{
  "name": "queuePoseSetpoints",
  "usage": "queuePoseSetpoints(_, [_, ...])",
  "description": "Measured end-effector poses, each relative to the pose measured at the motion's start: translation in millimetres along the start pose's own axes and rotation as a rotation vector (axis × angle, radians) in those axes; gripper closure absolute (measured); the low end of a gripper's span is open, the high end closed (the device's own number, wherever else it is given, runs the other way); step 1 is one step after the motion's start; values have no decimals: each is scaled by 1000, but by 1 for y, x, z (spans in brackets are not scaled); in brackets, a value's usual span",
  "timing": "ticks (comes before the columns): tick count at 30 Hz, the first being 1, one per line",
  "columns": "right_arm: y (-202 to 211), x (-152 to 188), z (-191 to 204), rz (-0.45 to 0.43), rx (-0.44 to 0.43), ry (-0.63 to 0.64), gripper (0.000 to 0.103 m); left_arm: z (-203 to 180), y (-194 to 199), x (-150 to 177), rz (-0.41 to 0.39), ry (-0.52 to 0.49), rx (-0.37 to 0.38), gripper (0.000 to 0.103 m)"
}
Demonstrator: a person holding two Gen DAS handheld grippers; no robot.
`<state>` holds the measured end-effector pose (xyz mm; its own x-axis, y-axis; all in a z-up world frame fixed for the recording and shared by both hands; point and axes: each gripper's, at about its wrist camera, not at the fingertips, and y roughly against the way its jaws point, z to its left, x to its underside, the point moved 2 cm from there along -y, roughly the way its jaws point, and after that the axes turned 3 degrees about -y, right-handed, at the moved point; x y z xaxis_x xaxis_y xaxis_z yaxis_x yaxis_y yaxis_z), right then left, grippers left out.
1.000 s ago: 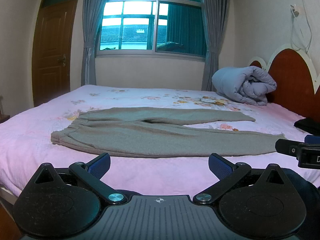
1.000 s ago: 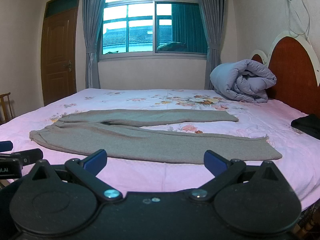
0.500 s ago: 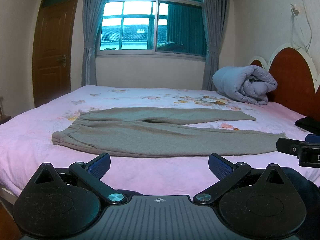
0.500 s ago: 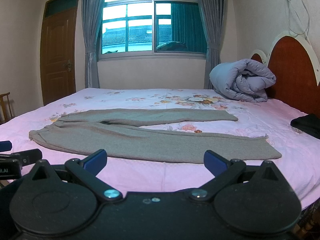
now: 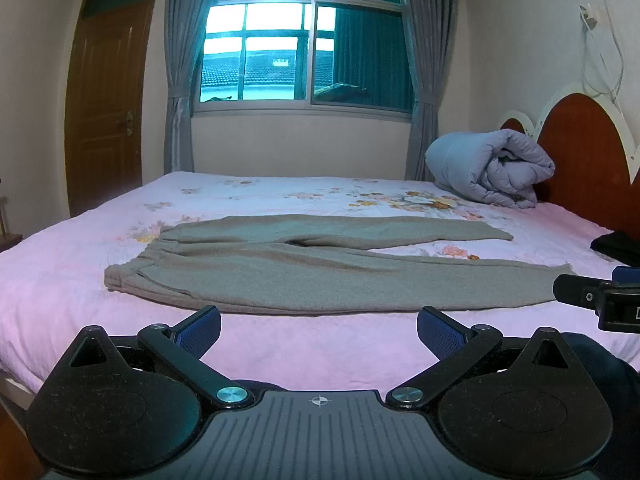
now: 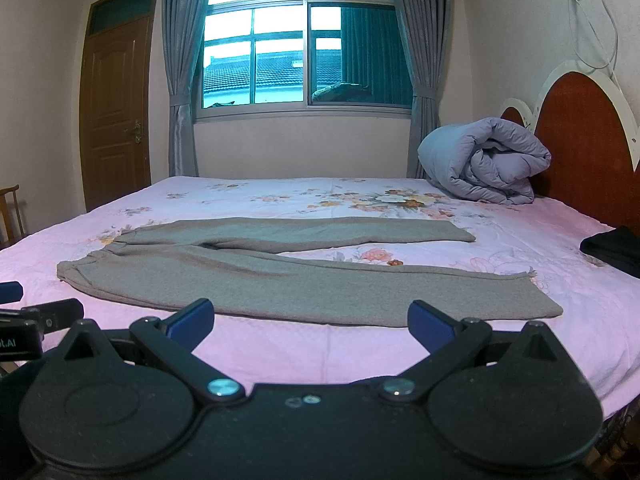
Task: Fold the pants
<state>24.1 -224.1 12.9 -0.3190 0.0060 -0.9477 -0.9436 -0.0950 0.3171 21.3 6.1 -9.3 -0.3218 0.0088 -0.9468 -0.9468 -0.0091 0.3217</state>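
Grey sweatpants (image 5: 320,276) lie flat on the pink floral bedsheet (image 5: 280,344), at 12 o'clock from the left gripper (image 5: 318,330) and right gripper (image 6: 310,322), both spread wide, empty

Both grippers wide open, empty.
Left gripper (image 5: 319,328) and right gripper (image 6: 311,322) held level, side by side, jaws spread; each one's tip shows at the other view's edge.

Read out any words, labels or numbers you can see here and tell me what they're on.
"t.AI": white letters, cut off at the frame edge, on the left gripper body in the right wrist view.
A cut-off white mark, unreadable, on the right gripper body in the left wrist view.
Nothing else is legible.
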Motion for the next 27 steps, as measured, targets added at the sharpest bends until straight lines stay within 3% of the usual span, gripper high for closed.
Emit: queuePoseSetpoints(27, [-1,-2,1,2,1,1,6,-3,1,-1,1,-5,-2,0])
